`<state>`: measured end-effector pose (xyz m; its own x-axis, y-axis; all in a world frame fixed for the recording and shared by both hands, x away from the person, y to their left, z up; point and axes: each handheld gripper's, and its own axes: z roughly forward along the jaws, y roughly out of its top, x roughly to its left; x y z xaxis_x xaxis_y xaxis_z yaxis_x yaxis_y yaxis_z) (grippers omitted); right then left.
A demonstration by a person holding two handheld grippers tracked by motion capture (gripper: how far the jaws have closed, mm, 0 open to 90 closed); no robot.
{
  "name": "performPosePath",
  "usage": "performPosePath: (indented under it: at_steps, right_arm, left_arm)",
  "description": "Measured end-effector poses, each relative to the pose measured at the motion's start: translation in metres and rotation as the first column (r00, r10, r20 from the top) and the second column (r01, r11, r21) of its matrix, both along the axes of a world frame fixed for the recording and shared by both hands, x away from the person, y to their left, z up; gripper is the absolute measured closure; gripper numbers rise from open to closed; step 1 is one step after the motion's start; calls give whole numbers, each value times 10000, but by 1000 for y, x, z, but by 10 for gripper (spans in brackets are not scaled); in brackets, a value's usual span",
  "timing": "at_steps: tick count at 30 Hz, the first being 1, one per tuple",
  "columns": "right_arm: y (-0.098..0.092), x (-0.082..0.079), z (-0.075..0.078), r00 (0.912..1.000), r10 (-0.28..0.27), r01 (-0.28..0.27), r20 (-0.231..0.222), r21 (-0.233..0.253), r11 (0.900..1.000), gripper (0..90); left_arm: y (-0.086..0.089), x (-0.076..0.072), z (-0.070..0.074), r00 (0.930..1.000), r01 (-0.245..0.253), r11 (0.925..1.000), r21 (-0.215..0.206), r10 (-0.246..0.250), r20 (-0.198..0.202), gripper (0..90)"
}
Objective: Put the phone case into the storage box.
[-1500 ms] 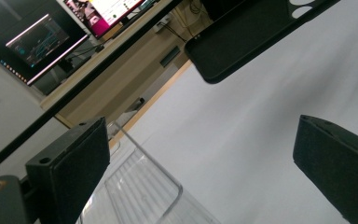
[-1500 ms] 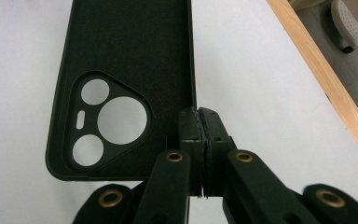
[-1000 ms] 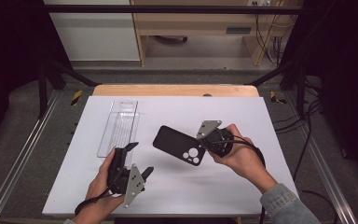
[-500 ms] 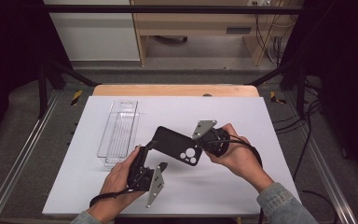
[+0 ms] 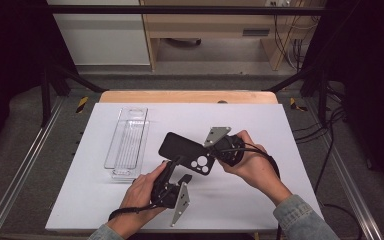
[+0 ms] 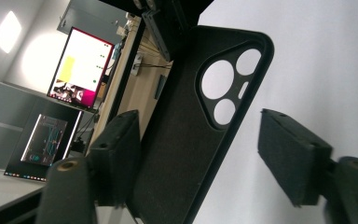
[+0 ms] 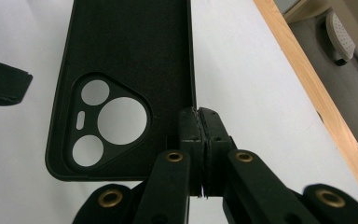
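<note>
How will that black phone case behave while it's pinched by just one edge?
The phone case is probably light: the right gripper carries it by a thin side wall alone. Its matte surface should resist slipping. It looks like a thin open shell with camera cutouts, so it may flex or twist if the open left gripper pushes it.

Lab: framed table (image 5: 130, 200), monitors (image 6: 77, 65)

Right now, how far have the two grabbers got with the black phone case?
Done: the right gripper has pinched the edge of the black phone case by its camera holes and holds it up off the white table. In hand: the left gripper is open, its fingers either side of the case's other edge, not yet squeezing. Left, probably: close on it. The clear tray sits apart, untouched.
</note>
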<state>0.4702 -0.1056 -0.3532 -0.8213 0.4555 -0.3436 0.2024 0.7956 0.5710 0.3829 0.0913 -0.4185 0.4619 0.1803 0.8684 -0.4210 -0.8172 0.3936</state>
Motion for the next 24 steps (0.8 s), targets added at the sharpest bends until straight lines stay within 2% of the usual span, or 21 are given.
performPosePath:
  at_steps: [13,19,24]
  right_arm:
    - [9,-2,1,9999,112,-112,58,-31,9999,896]
    - [11,-3,2,9998,178,-178,40,-48,9998,896]
    - [12,-3,3,9998,197,-197,63,-39,9998,895]
  left_arm:
    - [-3,-3,-1,10000,38,9995,300,-40,85,486]
    - [-7,-5,-6,9997,256,9970,729,-256,-10,548]
    - [-13,-7,-11,9985,540,9900,1306,-522,-179,603]
